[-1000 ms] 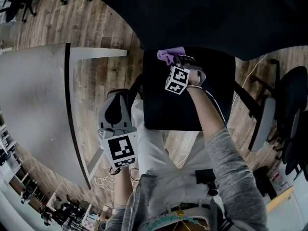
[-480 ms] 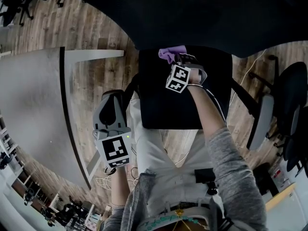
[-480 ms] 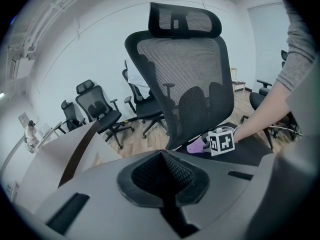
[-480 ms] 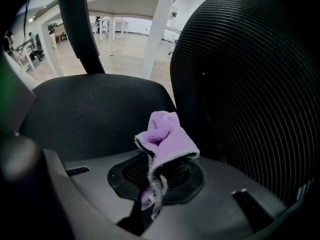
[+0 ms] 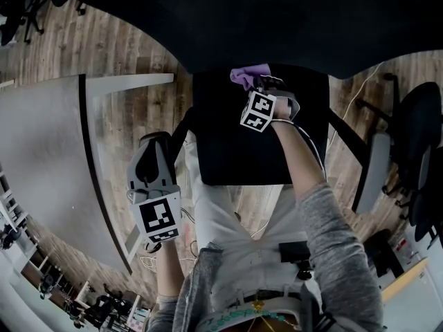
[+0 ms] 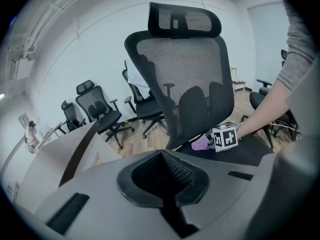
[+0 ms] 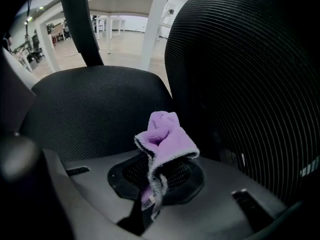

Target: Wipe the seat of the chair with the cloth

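1. The right gripper (image 5: pixel 257 83) is closed on the purple cloth (image 5: pixel 249 75). In the right gripper view, the cloth stands up in a bunched fold from between the jaws, and a grey-edged corner hangs down into the slot between them.
2. The cloth is at the rear edge of the black seat (image 5: pixel 235 151), just in front of the mesh backrest (image 7: pixel 250 84). No view shows whether it is touching the seat fabric.
3. The right forearm, in a grey sleeve (image 5: pixel 332 241), reaches across the seat from its front edge to the back.
4. The left gripper (image 5: pixel 155 142) is held off the seat's left side, over the wood floor (image 5: pixel 138 106) and well apart from the cloth. Its jaws are together with nothing between them.
5. The left gripper view looks at the chair from the side. It shows the backrest, the headrest (image 6: pixel 185 19), and the right gripper's marker cube (image 6: pixel 224 137) beside the cloth.
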The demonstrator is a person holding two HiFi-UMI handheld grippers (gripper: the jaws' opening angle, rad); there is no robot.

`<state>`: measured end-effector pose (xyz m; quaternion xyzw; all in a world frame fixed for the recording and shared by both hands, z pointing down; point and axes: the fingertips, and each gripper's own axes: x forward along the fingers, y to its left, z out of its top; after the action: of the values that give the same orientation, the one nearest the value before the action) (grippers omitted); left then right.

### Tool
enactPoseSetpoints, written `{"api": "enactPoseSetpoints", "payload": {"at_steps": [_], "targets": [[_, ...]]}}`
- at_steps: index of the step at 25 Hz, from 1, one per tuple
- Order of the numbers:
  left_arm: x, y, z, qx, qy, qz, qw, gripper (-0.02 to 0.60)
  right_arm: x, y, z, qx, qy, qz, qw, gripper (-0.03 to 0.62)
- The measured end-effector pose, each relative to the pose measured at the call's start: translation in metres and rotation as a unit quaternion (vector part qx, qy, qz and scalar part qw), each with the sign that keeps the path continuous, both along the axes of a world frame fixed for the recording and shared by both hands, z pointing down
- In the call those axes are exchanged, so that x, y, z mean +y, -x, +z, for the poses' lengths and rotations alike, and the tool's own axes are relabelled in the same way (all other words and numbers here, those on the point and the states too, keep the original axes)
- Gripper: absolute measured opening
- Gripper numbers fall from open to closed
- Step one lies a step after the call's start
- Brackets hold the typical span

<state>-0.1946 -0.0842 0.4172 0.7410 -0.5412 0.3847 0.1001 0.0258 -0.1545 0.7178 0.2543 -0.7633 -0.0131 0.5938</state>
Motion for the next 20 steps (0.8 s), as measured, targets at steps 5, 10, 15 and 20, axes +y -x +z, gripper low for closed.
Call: {"api": "enactPoseSetpoints", "payload": {"at_steps": [5, 10, 15, 20], "targets": [[-0.001, 0.000, 0.000, 0.000, 0.000, 0.000, 1.0000, 0.002, 0.000, -0.012, 0.001, 0.005, 0.001, 0.005, 1.000, 0.048], [-0.001, 0.000, 0.000, -0.003, -0.001, 0.000, 1.0000, 0.002, 0.002, -0.027, 0.002, 0.010, 0.004, 0.014, 1.000, 0.048], [-0.002, 0.000, -0.001, -0.003, -0.001, 0.001, 1.0000, 0.002, 0.002, -0.044, 0.000, 0.019, 0.006, 0.021, 1.000, 0.048], [-0.002, 0.000, -0.002, -0.008, -0.002, 0.001, 1.0000, 0.002, 0.003, -0.061, 0.000, 0.023, 0.006, 0.031, 0.999, 0.048]]}}
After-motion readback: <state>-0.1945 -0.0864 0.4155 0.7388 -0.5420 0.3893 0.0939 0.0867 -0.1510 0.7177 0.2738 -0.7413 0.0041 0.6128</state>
